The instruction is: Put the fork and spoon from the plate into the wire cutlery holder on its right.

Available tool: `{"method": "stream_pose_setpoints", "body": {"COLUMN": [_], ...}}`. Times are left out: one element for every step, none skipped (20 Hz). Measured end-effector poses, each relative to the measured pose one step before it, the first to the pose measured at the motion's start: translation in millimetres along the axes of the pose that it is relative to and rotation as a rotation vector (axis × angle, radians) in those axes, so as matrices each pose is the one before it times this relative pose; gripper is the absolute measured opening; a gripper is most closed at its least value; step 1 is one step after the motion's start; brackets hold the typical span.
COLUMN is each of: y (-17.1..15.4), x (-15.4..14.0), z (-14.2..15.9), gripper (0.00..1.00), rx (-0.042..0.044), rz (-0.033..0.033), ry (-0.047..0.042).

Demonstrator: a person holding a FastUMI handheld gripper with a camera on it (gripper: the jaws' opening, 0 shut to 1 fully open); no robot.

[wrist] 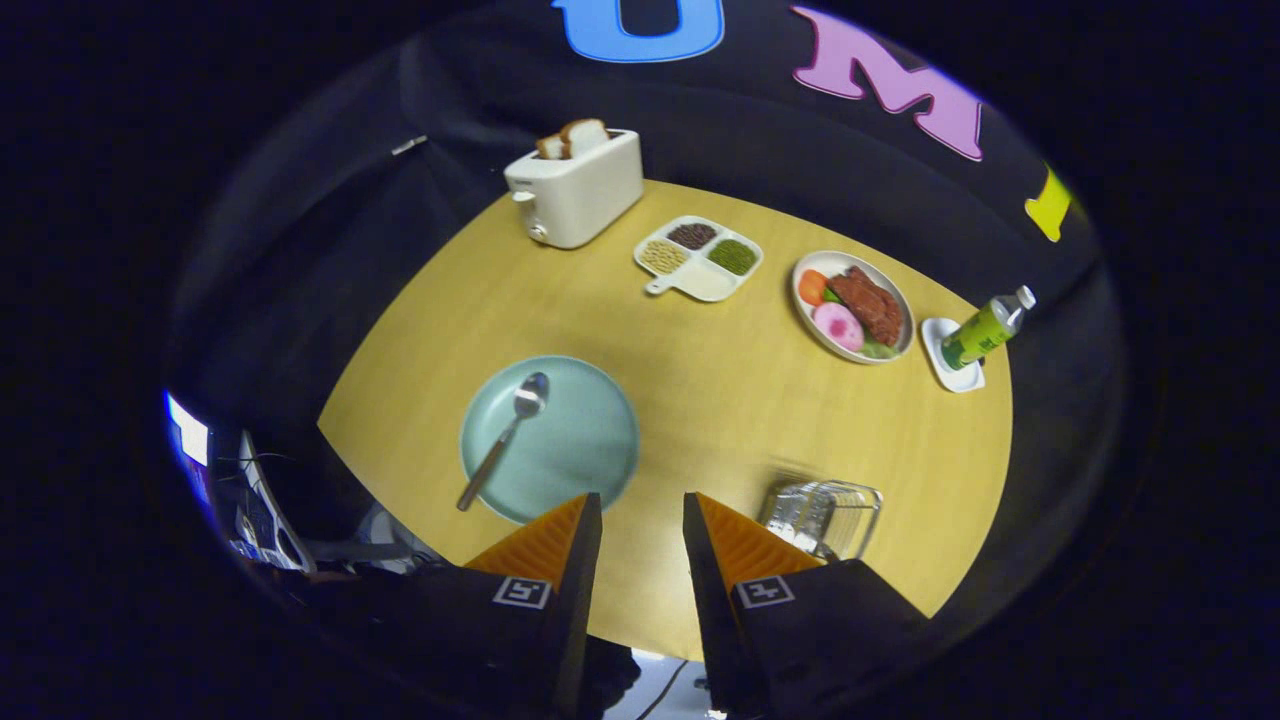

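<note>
1 spoon point(505, 432) on plate point(580, 450); tool point(642, 520) open above table.

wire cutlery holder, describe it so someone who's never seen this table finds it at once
Start at the round yellow wooden table and find the pale green plate holding a metal spoon. The wire cutlery holder stands to that plate's right, just beyond the open gripper. It is the only see-through wire basket; its neighbours are solid dishes.
</note>
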State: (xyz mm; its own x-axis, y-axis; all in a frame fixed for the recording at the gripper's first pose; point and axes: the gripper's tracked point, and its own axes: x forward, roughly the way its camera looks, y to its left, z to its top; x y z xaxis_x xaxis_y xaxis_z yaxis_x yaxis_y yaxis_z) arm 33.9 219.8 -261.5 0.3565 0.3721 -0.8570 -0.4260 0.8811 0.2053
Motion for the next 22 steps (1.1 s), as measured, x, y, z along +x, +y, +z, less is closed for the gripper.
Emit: {"method": "stream_pose_setpoints", "body": {"y": [22.94,20.54,18.70,13.16,9.71,9.03,8.84,5.65,1.84,-1.47,-4.15,-0.44,-0.65,-0.30,-1.37,-3.00,-1.92,0.48,-1.55,-2.77,-3.83,0.05], "x": [11.81,12.67,14.36,14.42,15.02,9.55,11.65,12.53,11.39,9.74,8.78,8.94,7.53,6.32,5.82,6.37,4.06,5.87,3.39,4.66,-5.59,-2.14], "z": [1.41,-2.43,-2.30,-3.50,-4.24,-5.00,-4.46,-4.92,-3.50,-3.65,-4.44,-5.32,-3.74,-1.78,0.12,-1.15,-0.99,-2.17,-2.90,-3.20,1.03,-2.46], "gripper": [0.52,0.52,0.53,0.54,0.53,0.53,0.53,0.53,0.52,0.52,0.52,0.52,0.53,0.53,0.52,0.52,0.52,0.48,0.36,0.33,0.21,0.15], "rx": [0.01035,0.01435,0.01060,0.00342,0.00281,0.00288,0.00547,0.00438,-0.00204,-0.00804,-0.00446,0.00731,0.01445,0.01726,0.01325,0.00523,0.00351,0.00361,-0.00225,-0.00534,0.00867,0.00228], "rz": [0.03000,0.02569,0.02526,0.01073,0.00670,-0.00100,0.00046,-0.00498,-0.01137,-0.02113,-0.02567,-0.01177,-0.01139,-0.00710,-0.00878,-0.01536,-0.00977,-0.01061,-0.01475,-0.01167,-0.02446,0.01079], "ry": [-0.00711,0.00080,0.00422,0.00899,0.01319,0.01362,0.01188,0.01439,0.01243,0.01082,0.01523,0.01233,0.01515,0.00964,0.00718,0.01171,0.01205,0.00943,0.00647,0.01662,-0.00812,0.01645]}}
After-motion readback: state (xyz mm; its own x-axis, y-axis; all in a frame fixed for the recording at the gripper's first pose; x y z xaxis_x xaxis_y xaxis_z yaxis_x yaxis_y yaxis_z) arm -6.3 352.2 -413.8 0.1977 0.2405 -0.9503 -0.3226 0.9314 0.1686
